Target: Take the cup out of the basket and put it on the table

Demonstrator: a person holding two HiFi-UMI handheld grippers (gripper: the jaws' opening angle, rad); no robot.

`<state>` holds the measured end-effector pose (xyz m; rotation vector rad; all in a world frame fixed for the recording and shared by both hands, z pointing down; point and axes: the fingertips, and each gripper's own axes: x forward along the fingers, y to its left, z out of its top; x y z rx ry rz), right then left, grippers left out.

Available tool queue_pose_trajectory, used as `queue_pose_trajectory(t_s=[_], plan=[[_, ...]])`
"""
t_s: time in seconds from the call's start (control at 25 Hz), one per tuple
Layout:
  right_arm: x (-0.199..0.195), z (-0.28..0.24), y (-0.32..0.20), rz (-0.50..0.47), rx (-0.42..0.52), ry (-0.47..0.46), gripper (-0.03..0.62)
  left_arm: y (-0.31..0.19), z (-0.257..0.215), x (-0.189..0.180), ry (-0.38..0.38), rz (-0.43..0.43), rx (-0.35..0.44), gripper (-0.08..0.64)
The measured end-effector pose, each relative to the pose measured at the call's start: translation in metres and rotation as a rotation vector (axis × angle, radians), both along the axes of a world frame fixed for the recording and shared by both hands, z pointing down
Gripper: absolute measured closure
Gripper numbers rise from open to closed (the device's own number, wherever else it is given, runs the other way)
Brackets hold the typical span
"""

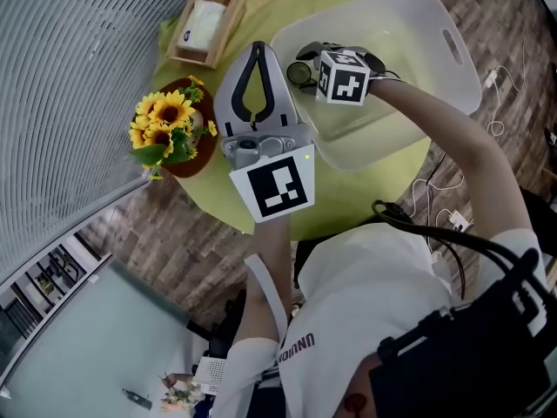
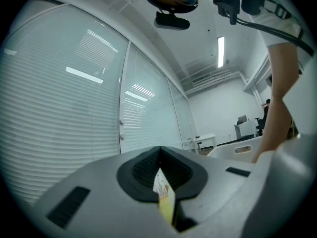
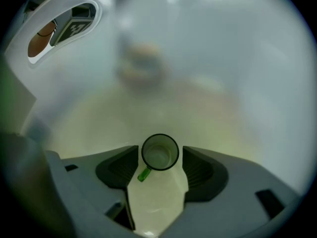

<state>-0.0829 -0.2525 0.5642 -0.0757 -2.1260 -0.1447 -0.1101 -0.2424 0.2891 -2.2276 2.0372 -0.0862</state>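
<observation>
A small cup (image 3: 159, 152) with a dark green rim and a green handle stands upright on the floor of the white plastic basket (image 3: 208, 48). My right gripper (image 3: 159, 151) reaches down into the basket and is open; the cup stands between its jaws, with a thin gap on each side. In the head view the right gripper (image 1: 306, 62) is inside the basket (image 1: 435, 20), with the cup (image 1: 301, 75) at its tips. My left gripper (image 1: 258, 49) hovers over the yellow-green table (image 1: 365, 181), left of the basket. That left gripper (image 2: 159, 155) is shut and holds nothing.
A brown tray of sunflowers (image 1: 165, 124) sits at the table's left edge. A wooden box (image 1: 204, 24) with a white item lies beyond it. Window blinds (image 1: 70, 77) run along the left. Cables (image 1: 444, 216) lie on the wooden floor at the right.
</observation>
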Motion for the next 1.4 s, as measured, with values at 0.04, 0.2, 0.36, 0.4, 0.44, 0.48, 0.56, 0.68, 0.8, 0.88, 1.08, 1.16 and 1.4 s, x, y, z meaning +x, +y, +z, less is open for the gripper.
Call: queue_pose_trajectory(t_s=[0.04,0.2,0.36,0.4,0.44,0.48,0.56,0.68,0.8,0.88,1.08,1.16,1.4], plan=[[0.0,0.002,0.0,0.002,-0.001,0.002,0.311,0.0,0.0,0.0,0.0,-0.002,0.0,0.548],[-0.001,0.007,0.0,0.01,-0.009,0.011,0.311,0.001,0.001,-0.002,0.001,-0.005,-0.003,0.548],[-0.002,0.012,0.001,0.013,-0.014,0.019,0.311,0.001,0.002,-0.004,0.004,-0.01,-0.008,0.548],[-0.002,0.014,0.001,0.016,-0.015,0.018,0.311,0.001,0.003,-0.004,0.003,-0.01,-0.008,0.548],[-0.003,0.015,0.0,0.019,-0.013,0.017,0.311,0.001,0.003,-0.004,0.002,-0.01,-0.009,0.548],[-0.003,0.015,0.0,0.022,-0.01,0.015,0.311,0.001,0.004,-0.004,0.0,-0.01,-0.009,0.548],[-0.004,0.016,-0.002,0.023,0.001,0.013,0.313,0.0,0.004,-0.005,-0.003,-0.012,-0.01,0.548],[-0.004,0.017,-0.002,0.023,0.003,0.012,0.313,0.0,0.006,-0.005,0.001,-0.016,-0.012,0.548],[-0.005,0.017,-0.003,0.021,0.004,0.012,0.313,-0.001,0.008,-0.006,-0.015,-0.011,-0.017,0.548],[-0.005,0.017,-0.002,0.015,0.001,0.014,0.314,-0.001,0.009,-0.007,-0.007,-0.014,-0.02,0.548],[-0.004,0.013,0.004,-0.011,-0.001,0.023,0.318,-0.001,0.007,-0.003,-0.164,0.036,-0.026,0.548],[-0.005,0.011,0.006,-0.018,0.0,0.023,0.318,0.0,0.007,-0.004,-0.146,0.031,-0.023,0.548],[-0.009,0.0,0.002,-0.01,0.019,0.012,0.319,0.001,0.005,-0.009,-0.004,-0.014,-0.006,0.548]])
